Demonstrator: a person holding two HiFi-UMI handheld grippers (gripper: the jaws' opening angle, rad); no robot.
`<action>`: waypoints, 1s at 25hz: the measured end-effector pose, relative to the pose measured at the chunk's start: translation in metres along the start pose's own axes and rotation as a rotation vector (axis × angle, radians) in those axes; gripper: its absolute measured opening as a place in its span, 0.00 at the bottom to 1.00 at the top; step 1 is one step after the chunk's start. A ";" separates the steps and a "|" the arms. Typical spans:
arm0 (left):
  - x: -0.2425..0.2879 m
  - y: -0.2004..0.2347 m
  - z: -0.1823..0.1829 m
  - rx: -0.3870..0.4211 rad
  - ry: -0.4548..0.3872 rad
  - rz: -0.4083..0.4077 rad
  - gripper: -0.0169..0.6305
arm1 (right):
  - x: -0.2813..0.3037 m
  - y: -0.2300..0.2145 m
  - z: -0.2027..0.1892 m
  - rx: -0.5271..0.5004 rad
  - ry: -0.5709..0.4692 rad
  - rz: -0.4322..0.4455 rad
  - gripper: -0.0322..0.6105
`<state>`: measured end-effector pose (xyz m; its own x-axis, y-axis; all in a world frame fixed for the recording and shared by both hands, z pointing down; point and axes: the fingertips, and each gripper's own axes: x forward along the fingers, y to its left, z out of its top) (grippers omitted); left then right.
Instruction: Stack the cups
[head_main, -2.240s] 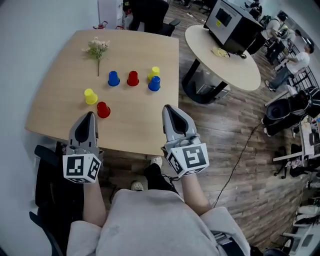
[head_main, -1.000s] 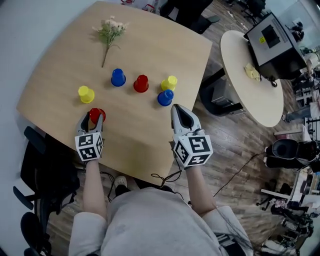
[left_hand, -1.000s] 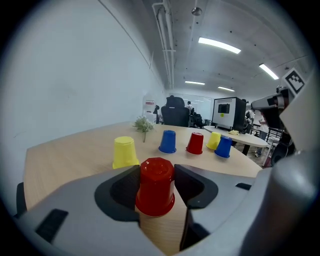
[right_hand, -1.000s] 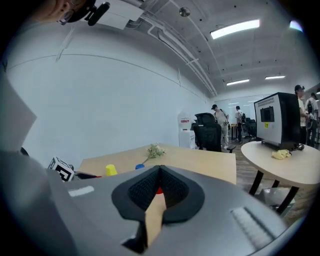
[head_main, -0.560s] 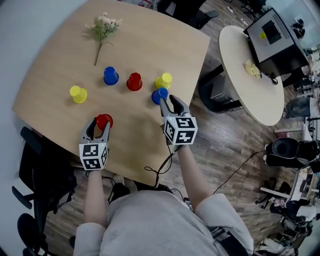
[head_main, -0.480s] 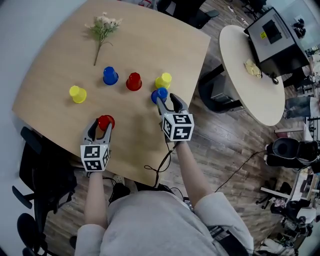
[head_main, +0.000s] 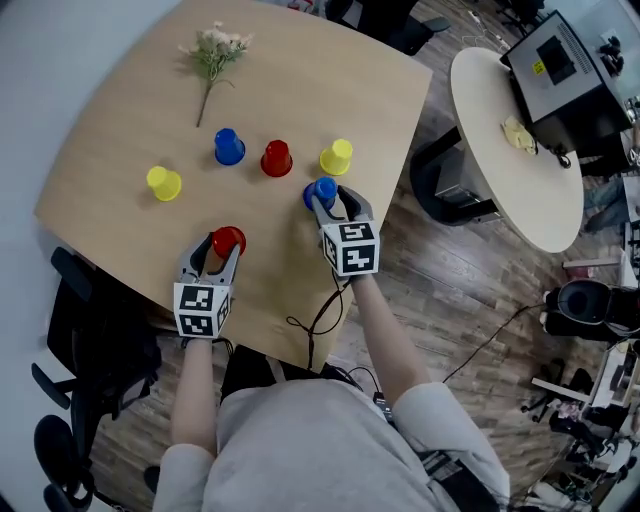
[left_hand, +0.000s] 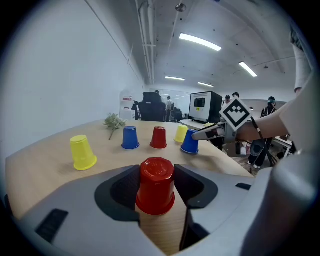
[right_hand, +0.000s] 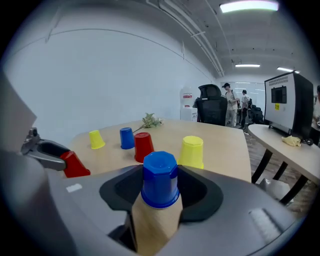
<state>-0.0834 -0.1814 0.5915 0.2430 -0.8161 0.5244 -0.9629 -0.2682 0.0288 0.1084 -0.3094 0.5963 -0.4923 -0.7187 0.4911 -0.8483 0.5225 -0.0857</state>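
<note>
Several upturned cups stand on the wooden table (head_main: 130, 110). My left gripper (head_main: 218, 250) is shut on a red cup (head_main: 229, 240), its pads against both sides of the cup (left_hand: 156, 182). I cannot tell whether this cup is lifted or rests on the table. My right gripper (head_main: 331, 205) is open, and its jaws have just been opening. A blue cup (head_main: 322, 190) stands between them (right_hand: 160, 180) with a thin gap on each side. Further back stand a yellow cup (head_main: 163, 183), a blue cup (head_main: 229, 146), a red cup (head_main: 276, 158) and a yellow cup (head_main: 336, 157).
A dried flower sprig (head_main: 212, 50) lies at the far side of the table. The table's near edge (head_main: 262, 345) runs just behind both grippers. A round table (head_main: 520, 170) with a black box stands to the right. A dark chair (head_main: 90, 340) sits at the left.
The right gripper came down, opened from shut and moved round the blue cup. The left gripper shifted right with the red cup, further from the yellow cup.
</note>
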 end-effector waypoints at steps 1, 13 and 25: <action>0.001 0.000 0.001 0.005 0.000 -0.008 0.36 | -0.007 0.009 -0.002 0.009 -0.002 0.018 0.39; 0.015 -0.015 0.007 0.097 0.009 -0.181 0.36 | -0.040 0.125 -0.034 -0.002 0.030 0.087 0.39; 0.000 -0.016 0.026 0.103 -0.086 -0.342 0.46 | -0.047 0.140 -0.032 0.044 -0.001 -0.014 0.45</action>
<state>-0.0645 -0.1902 0.5686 0.5618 -0.7092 0.4259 -0.8086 -0.5795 0.1016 0.0192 -0.1881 0.5889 -0.4802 -0.7266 0.4915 -0.8631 0.4914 -0.1168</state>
